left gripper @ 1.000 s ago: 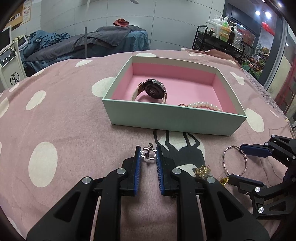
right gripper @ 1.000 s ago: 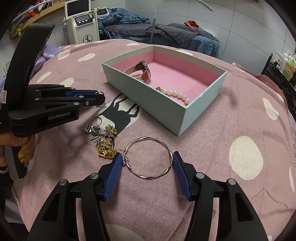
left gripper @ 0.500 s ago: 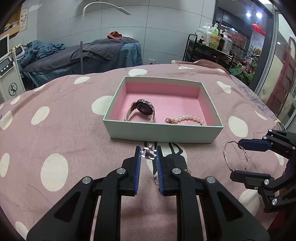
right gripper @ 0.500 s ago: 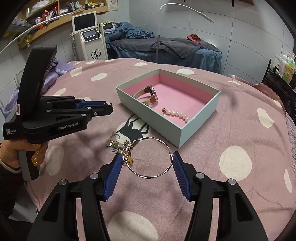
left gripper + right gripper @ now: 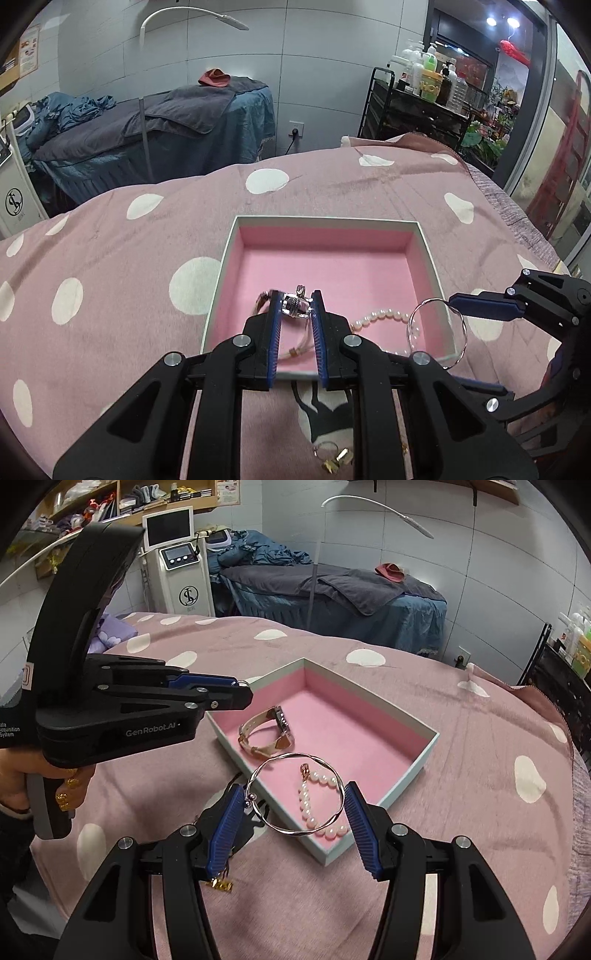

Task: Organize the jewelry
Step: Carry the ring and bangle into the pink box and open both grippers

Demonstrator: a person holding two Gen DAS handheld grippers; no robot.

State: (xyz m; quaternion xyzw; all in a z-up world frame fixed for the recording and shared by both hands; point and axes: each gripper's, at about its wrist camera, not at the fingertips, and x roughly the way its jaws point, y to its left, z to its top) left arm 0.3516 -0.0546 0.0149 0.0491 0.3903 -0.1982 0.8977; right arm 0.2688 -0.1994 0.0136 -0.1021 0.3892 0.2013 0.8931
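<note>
A mint box with pink lining (image 5: 221, 266) (image 5: 369, 701) sits on the polka-dot cloth. It holds a watch (image 5: 267, 734) and a pearl bracelet (image 5: 314, 805) (image 5: 380, 317). My left gripper (image 5: 295, 306) is shut on a silver ring (image 5: 295, 304) and holds it above the box's near side, over the watch. It shows from the side in the right wrist view (image 5: 236, 690). My right gripper (image 5: 295, 801) is shut on a thin silver bangle (image 5: 295, 794) and holds it above the box's near corner, over the pearls. The bangle also shows in the left wrist view (image 5: 436, 332).
Small gold earrings and a small ring (image 5: 332, 458) lie on the cloth in front of the box, one piece under my right fingers (image 5: 221, 884). Beyond the table are a massage bed (image 5: 332, 587), a machine (image 5: 181, 576) and a bottle rack (image 5: 424, 99).
Both grippers have risen and moved forward with their pieces. The ring is now over the box's inside instead of in front of it. The bangle now hangs over the box's near corner.
</note>
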